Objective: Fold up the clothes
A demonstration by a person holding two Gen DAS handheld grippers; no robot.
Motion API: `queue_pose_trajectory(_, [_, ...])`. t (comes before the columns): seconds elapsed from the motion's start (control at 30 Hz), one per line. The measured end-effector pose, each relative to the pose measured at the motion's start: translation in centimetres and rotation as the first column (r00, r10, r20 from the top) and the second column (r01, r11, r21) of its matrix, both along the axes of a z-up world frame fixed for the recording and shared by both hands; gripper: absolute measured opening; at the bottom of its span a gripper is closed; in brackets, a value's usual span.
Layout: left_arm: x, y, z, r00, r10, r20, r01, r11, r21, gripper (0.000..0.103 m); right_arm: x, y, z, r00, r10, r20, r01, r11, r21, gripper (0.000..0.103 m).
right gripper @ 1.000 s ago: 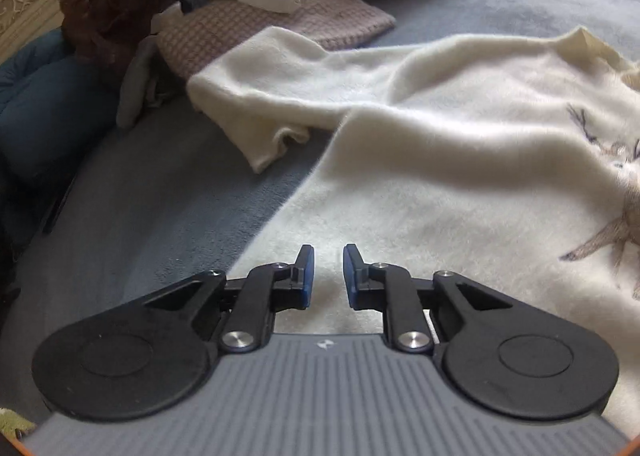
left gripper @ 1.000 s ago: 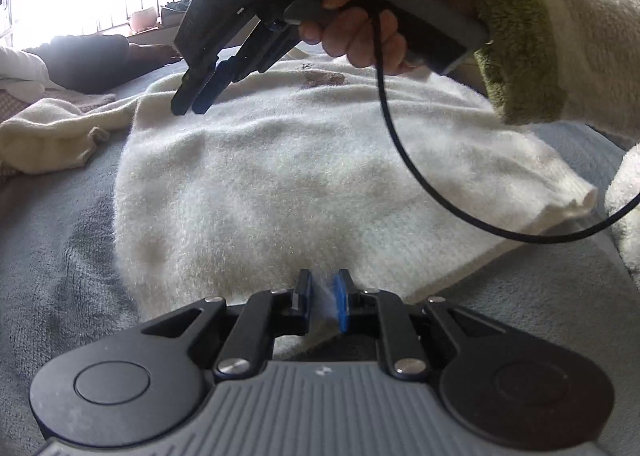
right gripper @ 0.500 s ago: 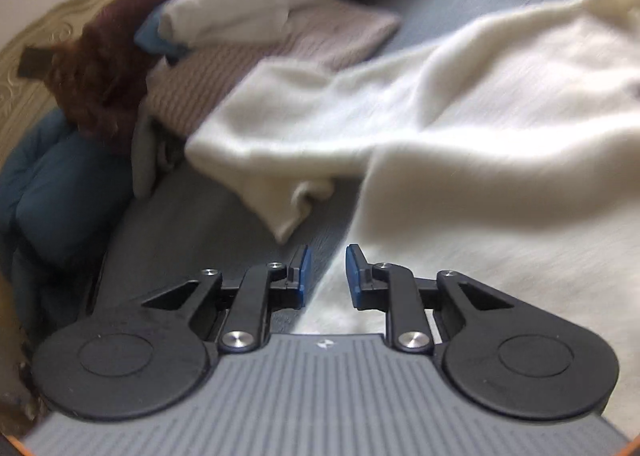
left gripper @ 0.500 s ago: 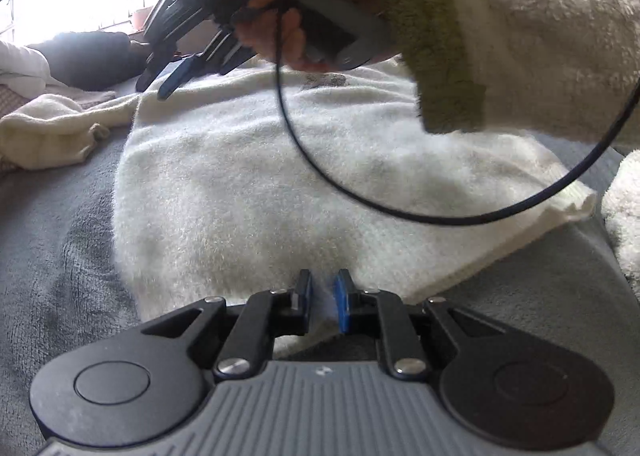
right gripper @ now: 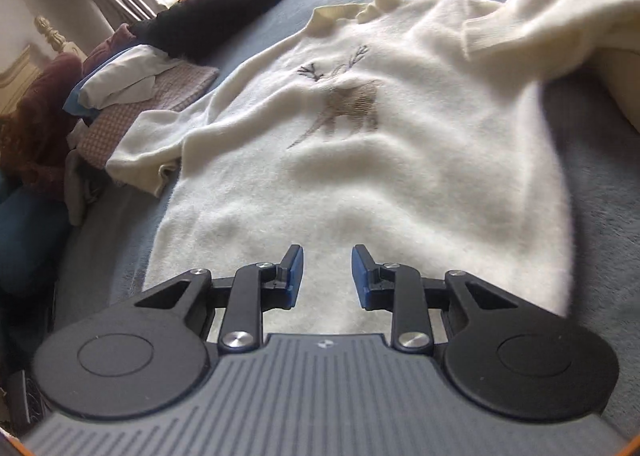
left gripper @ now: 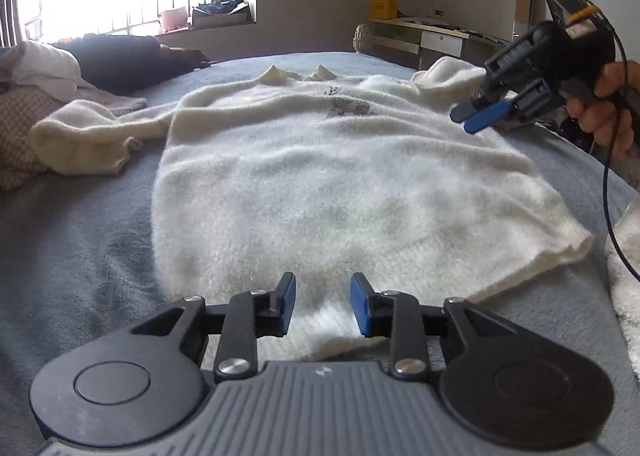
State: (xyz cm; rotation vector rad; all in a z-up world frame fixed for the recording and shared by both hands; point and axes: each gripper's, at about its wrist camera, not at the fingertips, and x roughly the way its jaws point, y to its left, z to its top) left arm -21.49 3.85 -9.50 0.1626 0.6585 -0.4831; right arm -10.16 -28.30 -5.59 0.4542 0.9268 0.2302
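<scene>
My left gripper (left gripper: pixel 322 304) opening over the sweater (left gripper: pixel 320 192) hem, holding nothing, my right gripper (right gripper: pixel 327 277) opening empty above the sweater, lying flat on the bed (left gripper: pixel 80 240).

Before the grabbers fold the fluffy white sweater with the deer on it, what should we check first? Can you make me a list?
1. Sweater lying flat, deer side up: ok.
2. Left gripper let go of the hem: ok, its jaws are opening, and the hem lies below them, not pinched.
3. Right gripper empty: ok, its jaws are opening with nothing between them.
4. Left sleeve smoothed out: not ok, it is bunched.
5. Right sleeve smoothed out: not ok, it lies folded across the shoulder.
6. Clothes pile clear of the sweater: cannot tell.
</scene>
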Motion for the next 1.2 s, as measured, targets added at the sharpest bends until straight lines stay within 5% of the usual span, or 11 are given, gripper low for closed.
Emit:
queue_pose_trajectory(0.17, [1.7,-2.0,0.9,1.0,-0.009,0.01,0.008,0.995,0.103,0.034,1.4,5.3,-0.6,0.985,0.172,0.015,-0.171,0.983,-0.067,0.026])
queue_pose_trajectory(0.33, [3.2,-2.6,-1.5,0.992,0.086,-0.087,-0.065,0.973,0.223,0.034,5.3,14.9,-1.6,0.913,0.404,0.062,-0.396,0.911,-0.115,0.025])
queue_pose_trajectory(0.5, [1.9,-2.1,-2.1,0.994,0.084,-0.067,-0.067,0.97,0.233,0.034,11.9,20.3,-5.0,0.891,0.453,0.036,-0.443,0.883,-0.154,0.018])
queue_pose_trajectory(0.57, [2.0,-1.7,-2.3,0.994,0.081,-0.076,-0.063,0.975,0.215,0.034,15.3,19.5,-5.3,0.918,0.394,0.055,-0.386,0.916,-0.113,0.0])
queue_pose_trajectory(0.7, [2.3,-1.0,-2.4,0.993,0.072,-0.094,-0.054,0.983,0.176,0.034,19.5,15.1,-4.5,0.979,0.193,0.068,-0.196,0.98,0.044,0.003])
queue_pose_trajectory(0.9, [2.2,0.4,-1.3,0.995,0.067,-0.08,-0.058,0.992,0.111,0.035,15.2,7.7,-1.3,0.987,0.097,0.126,-0.112,0.986,0.122,0.009])
queue_pose_trajectory(1.1, [3.1,0.6,1.2,0.999,0.028,-0.041,-0.026,0.998,0.057,0.036,6.8,1.0,-0.3,0.996,0.076,0.048,-0.073,0.996,-0.055,0.013])
queue_pose_trajectory(1.2, [4.2,-3.2,1.6,0.995,-0.09,-0.035,0.093,0.993,0.073,0.035,5.5,-0.6,-1.3,0.995,0.098,-0.022,-0.1,0.984,-0.147,0.014])
